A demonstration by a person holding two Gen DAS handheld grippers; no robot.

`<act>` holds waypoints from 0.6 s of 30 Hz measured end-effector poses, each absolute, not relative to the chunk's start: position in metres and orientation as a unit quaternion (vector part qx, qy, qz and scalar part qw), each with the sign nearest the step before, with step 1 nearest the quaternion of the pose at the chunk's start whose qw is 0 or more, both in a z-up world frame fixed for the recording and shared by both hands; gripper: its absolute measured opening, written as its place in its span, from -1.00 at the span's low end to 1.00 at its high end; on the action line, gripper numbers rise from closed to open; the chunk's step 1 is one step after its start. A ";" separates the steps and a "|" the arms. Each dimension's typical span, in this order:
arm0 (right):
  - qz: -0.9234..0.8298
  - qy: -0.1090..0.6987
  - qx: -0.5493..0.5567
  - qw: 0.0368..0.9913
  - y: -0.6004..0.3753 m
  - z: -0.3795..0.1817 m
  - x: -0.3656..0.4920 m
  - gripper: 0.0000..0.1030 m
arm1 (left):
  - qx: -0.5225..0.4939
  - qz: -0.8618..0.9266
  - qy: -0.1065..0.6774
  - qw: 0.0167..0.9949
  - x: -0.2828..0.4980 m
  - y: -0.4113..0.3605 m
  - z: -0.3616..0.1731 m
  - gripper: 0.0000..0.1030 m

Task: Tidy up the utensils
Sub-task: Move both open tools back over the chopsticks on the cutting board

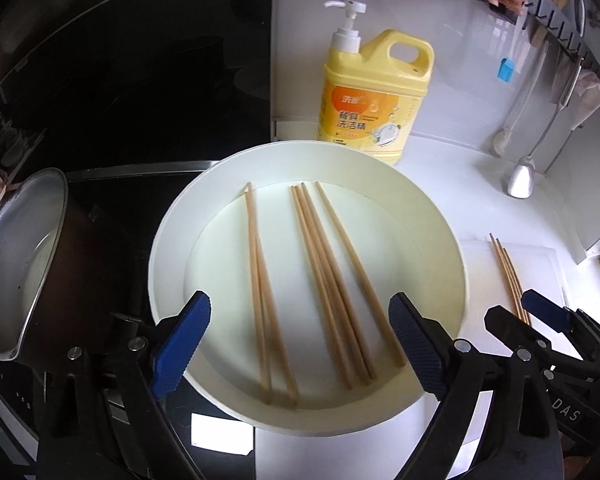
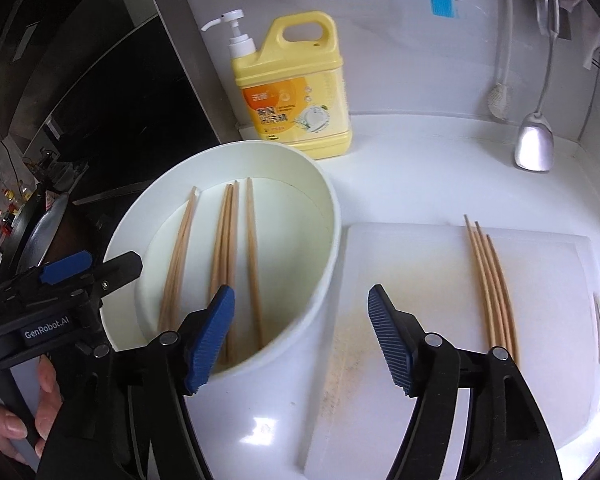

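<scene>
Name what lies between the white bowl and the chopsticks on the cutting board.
Only bare, stained cutting board between white bowl and chopsticks, seen in the right wrist view.

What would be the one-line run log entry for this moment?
left gripper: open over basin | right gripper: open | chopsticks: in basin

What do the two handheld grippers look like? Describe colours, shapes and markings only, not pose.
Both are alike: the left gripper and right gripper have black plastic arms with silver pivot bolts, each ending in angled blue ribbed pads. The left gripper's body, seen from the right wrist, bears white "GenRobot.AI" lettering. No cables show. A bare hand grips its handle.
</scene>
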State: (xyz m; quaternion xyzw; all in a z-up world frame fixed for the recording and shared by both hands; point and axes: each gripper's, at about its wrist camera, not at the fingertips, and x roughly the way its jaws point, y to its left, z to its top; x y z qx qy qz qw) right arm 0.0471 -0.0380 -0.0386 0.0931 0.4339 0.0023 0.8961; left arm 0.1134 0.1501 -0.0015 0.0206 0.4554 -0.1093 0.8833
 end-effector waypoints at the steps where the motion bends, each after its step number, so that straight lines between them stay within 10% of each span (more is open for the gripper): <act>1: -0.004 0.434 0.094 0.896 -0.047 -0.039 0.042 0.32 | 0.020 -0.111 0.453 0.885 0.110 0.143 0.000 0.80; 18: -0.037 0.424 0.080 0.901 -0.231 -0.063 -0.047 0.33 | 0.018 -0.092 0.451 0.887 0.022 -0.005 -0.019 0.83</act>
